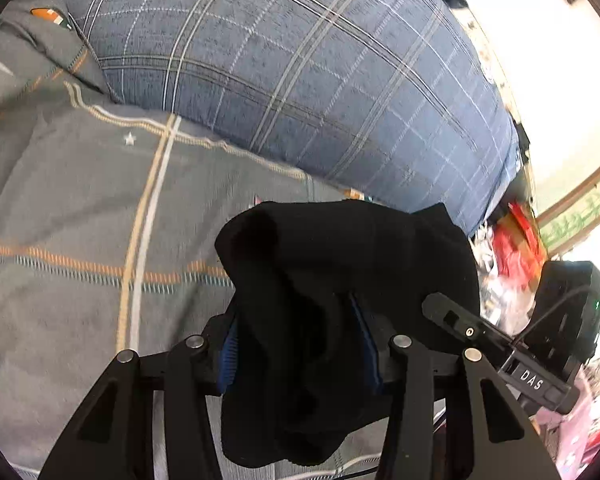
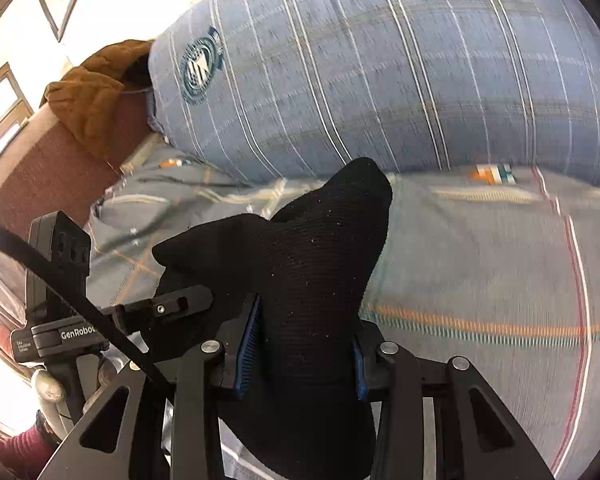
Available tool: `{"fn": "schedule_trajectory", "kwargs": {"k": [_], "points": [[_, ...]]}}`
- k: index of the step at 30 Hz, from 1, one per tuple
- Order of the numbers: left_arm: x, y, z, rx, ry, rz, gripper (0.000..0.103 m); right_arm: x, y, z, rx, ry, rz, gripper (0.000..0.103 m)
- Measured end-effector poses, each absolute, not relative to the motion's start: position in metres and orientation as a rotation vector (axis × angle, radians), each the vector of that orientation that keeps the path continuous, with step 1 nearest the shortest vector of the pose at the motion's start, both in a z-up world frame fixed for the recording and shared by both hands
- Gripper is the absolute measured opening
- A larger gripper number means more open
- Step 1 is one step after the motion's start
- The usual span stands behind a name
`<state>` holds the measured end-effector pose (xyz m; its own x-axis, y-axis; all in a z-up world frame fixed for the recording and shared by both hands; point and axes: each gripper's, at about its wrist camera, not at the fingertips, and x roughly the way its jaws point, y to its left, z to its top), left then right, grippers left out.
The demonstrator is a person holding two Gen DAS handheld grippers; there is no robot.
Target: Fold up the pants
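Your left gripper [image 1: 300, 344] and right gripper [image 2: 300, 352] each clamp a bunch of the black pants [image 1: 340, 264], lifted above the grey bedspread [image 1: 80, 208]. Thick bunching could slip free; beyond, the plaid duvet [image 1: 300, 72] may snag trailing cloth.

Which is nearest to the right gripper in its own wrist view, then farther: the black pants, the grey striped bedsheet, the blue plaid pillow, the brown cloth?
1. black pants, clamped between the right gripper pads.
2. grey striped bedsheet, just beyond, to the right.
3. blue plaid pillow, behind, upper centre.
4. brown cloth, far upper left.
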<state>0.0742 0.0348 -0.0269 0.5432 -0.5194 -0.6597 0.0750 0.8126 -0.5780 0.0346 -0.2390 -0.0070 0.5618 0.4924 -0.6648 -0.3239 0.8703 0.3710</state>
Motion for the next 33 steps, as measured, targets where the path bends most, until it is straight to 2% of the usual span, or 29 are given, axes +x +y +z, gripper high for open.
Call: {"fn": "schedule_trajectory", "kwargs": {"k": [4,11,16,19,22,24,33], "points": [[0.111,0.040,-0.031,-0.504,0.951,-0.332,0.048,0.065,-0.233,-0.012,0.263,0.862,0.478,0.042],[0.149,0.042,-0.073,-0.484,1.040,-0.252,0.048,0.113,-0.235,-0.065,0.385,0.962,0.444,0.042],[0.153,0.045,-0.093,-0.498,1.057,-0.242,0.057,0.123,-0.242,-0.089,0.415,0.984,0.420,0.044],[0.153,0.047,-0.101,-0.520,1.064,-0.243,0.062,0.125,-0.245,-0.095,0.408,0.993,0.410,0.049],[0.153,0.047,-0.107,-0.541,1.062,-0.236,0.068,0.127,-0.248,-0.104,0.418,1.010,0.404,0.059],[0.150,0.050,-0.108,-0.552,1.054,-0.240,0.070,0.127,-0.251,-0.109,0.438,1.016,0.394,0.072],[0.107,0.067,-0.059,-0.444,0.974,-0.133,0.070,0.078,-0.264,-0.054,0.370,0.844,0.304,0.077]]}}
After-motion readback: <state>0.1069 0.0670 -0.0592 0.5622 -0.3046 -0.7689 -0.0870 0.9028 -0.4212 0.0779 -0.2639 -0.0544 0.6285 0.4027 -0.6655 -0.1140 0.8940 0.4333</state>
